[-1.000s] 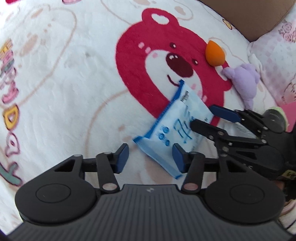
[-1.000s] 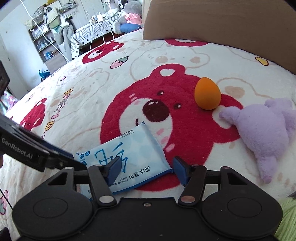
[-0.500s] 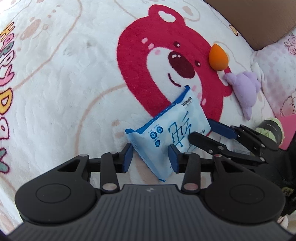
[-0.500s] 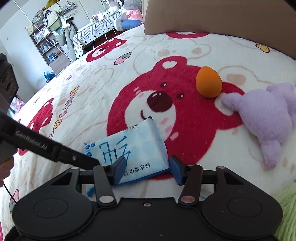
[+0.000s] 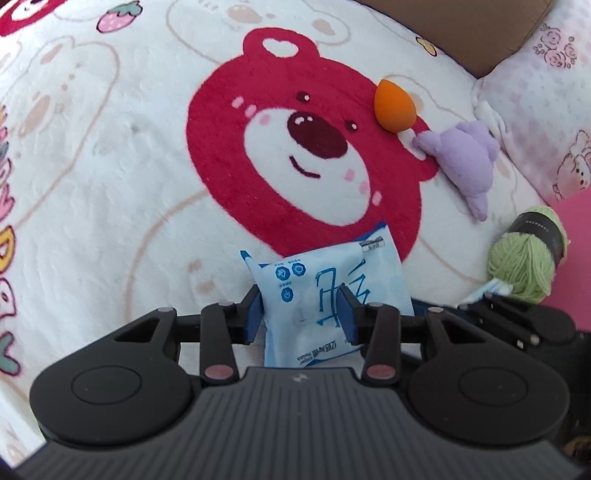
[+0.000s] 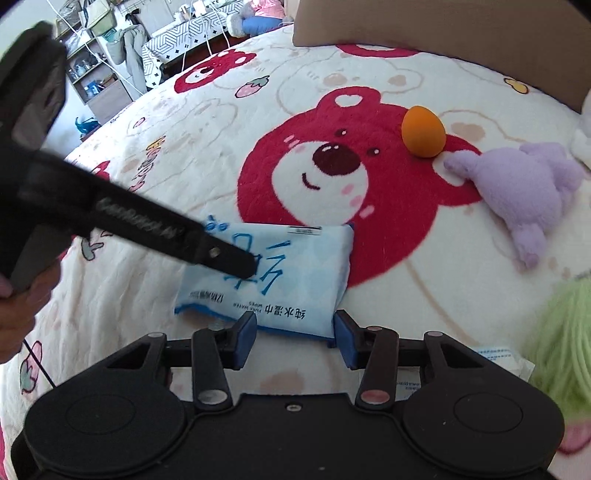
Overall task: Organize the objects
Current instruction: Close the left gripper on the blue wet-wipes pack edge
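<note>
left gripper [image 5: 301, 308] is clamped on the one wipes packet [image 5: 332, 291], which lies on the bed blanket [image 5: 110, 184]. right gripper [image 6: 295, 332] is spread apart just short of its edge, holding nothing. also one orange sponge [image 6: 423, 136], one purple plush [image 6: 528, 195], one green yarn ball [image 5: 524, 258].

Place: we are looking at a home bedroom.
Bed: a plush bear-print blanket [image 5: 110, 177] is covering it, a floral pillow [image 5: 546, 96] lying at its edge.
Background: shelves [image 6: 92, 81] and a patterned table [image 6: 184, 33] are standing beyond the bed.
</note>
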A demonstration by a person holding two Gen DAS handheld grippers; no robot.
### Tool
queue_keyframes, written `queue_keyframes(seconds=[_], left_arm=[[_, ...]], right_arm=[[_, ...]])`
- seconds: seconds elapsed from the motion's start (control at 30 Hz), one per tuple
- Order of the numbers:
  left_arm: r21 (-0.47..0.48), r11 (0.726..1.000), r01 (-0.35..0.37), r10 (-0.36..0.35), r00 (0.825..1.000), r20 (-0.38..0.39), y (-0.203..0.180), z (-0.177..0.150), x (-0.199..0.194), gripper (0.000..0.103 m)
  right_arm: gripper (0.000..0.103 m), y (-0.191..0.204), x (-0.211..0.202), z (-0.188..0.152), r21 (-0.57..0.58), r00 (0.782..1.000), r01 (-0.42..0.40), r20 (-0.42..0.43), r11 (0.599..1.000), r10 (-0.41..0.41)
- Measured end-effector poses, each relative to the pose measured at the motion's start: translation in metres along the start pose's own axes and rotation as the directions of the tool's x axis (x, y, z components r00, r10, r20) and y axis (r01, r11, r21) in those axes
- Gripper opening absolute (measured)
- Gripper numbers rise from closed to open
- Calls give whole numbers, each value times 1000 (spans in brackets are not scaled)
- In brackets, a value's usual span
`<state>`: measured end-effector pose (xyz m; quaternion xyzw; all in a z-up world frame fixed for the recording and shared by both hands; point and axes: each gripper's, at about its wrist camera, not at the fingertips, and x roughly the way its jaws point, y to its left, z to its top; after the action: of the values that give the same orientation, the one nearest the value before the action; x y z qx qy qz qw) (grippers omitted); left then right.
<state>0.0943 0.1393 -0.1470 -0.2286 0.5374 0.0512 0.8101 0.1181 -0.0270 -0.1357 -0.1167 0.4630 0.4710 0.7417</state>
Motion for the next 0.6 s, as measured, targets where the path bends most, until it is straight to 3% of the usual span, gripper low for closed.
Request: queue_keyframes(seconds=[0.2, 0.43, 0.6], left_arm=[[51, 999, -9, 9, 1000, -4, -14, 0, -3, 42], [-90, 996, 22, -32, 993, -110, 0, -2, 6, 43], [-91, 996, -12, 0, 992, -123, 2, -9, 3, 42]], right_arm=[[54, 9, -10, -14, 87, 1000, -13, -8, 996, 14], [52, -4, -21, -30, 190, 997, -69, 50, 979, 60], [52, 2, -17, -28, 164, 997, -41, 77, 986, 28]])
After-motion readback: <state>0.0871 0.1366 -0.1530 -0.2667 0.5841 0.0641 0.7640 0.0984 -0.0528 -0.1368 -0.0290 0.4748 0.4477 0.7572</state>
